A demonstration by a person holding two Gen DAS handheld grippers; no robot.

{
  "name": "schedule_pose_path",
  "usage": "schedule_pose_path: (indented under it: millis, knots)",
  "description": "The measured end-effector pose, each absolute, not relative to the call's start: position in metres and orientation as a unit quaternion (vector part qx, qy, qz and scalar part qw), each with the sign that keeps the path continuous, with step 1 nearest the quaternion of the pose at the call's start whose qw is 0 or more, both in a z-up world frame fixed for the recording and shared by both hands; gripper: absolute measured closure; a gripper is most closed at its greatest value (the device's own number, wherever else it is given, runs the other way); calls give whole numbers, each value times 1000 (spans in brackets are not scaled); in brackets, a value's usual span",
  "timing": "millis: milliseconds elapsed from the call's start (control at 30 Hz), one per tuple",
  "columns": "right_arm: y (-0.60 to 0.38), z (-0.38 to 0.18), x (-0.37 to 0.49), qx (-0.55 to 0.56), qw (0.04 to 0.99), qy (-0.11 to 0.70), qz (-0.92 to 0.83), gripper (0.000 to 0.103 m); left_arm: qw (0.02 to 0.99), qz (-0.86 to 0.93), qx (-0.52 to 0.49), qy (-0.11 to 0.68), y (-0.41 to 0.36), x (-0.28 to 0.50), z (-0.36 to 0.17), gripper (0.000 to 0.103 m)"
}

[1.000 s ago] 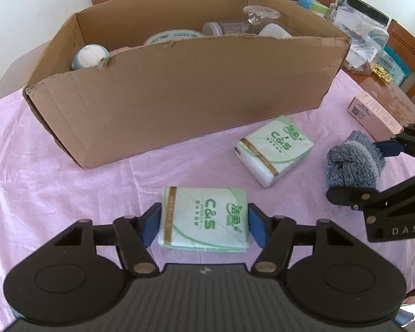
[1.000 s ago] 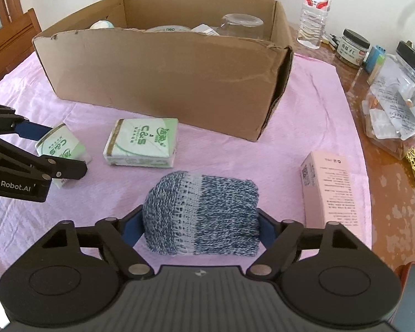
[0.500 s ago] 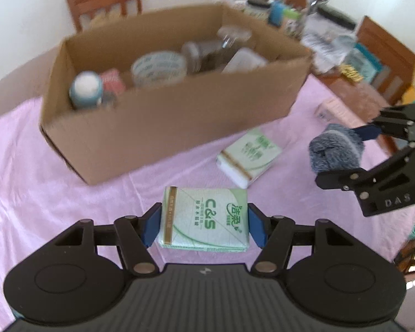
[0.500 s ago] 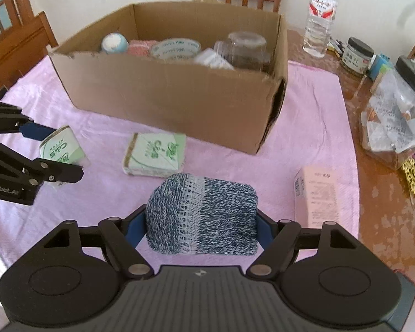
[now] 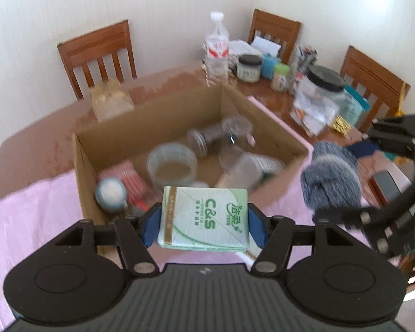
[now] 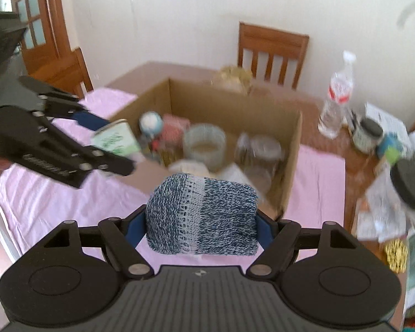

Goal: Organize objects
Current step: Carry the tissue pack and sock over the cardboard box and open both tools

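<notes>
My left gripper (image 5: pixel 204 225) is shut on a green-and-white tissue pack (image 5: pixel 207 213), held in the air over the near wall of the open cardboard box (image 5: pixel 262 116). To its right, my right gripper (image 5: pixel 345 182) is shut on a rolled blue-grey knitted piece (image 5: pixel 329 174), also lifted beside the box's near corner. In the right wrist view the knit roll (image 6: pixel 202 210) fills the gap between the blue pads of the right gripper (image 6: pixel 202 221). The left gripper (image 6: pixel 110 141) with its tissue pack (image 6: pixel 114 138) hangs at the box's (image 6: pixel 235 108) left side.
Inside the box lie a tape roll (image 5: pixel 171 166), clear jars (image 5: pixel 235 132), a white-blue round thing (image 5: pixel 110 193) and a red item. A pink cloth (image 5: pixel 27 215) covers the table. A water bottle (image 5: pixel 217 49), jars and clutter crowd the far right. Wooden chairs (image 5: pixel 96 52) ring the table.
Both grippers have risen off the pink cloth with the tissue pack and the knit roll. The views now look down into the box, which was seen from the side.
</notes>
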State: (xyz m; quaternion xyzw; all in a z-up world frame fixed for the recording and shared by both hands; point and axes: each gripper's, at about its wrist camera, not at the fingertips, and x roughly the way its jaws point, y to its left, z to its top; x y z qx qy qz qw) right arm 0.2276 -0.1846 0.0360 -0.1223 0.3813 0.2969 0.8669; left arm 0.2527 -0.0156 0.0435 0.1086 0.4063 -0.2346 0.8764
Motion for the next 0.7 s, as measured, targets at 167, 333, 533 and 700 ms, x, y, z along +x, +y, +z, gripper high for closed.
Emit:
schedule_pose_path:
  millis: [167,333,533,700]
  knots:
    - [-173,47,241,-120,872,364,303,22,883,-228,112,394,-21,289,50,40]
    - [-170,52,256,-121,876,360,297,22,882,-224,112,400,-22,318,46,40]
    - [-166,57,279,-118,881,357,287,22,876,-223,111,413,-19,327,36,20]
    - [-160,55,305,-118,882,358,283,22,883,-204,115,408,-5,327,34,9]
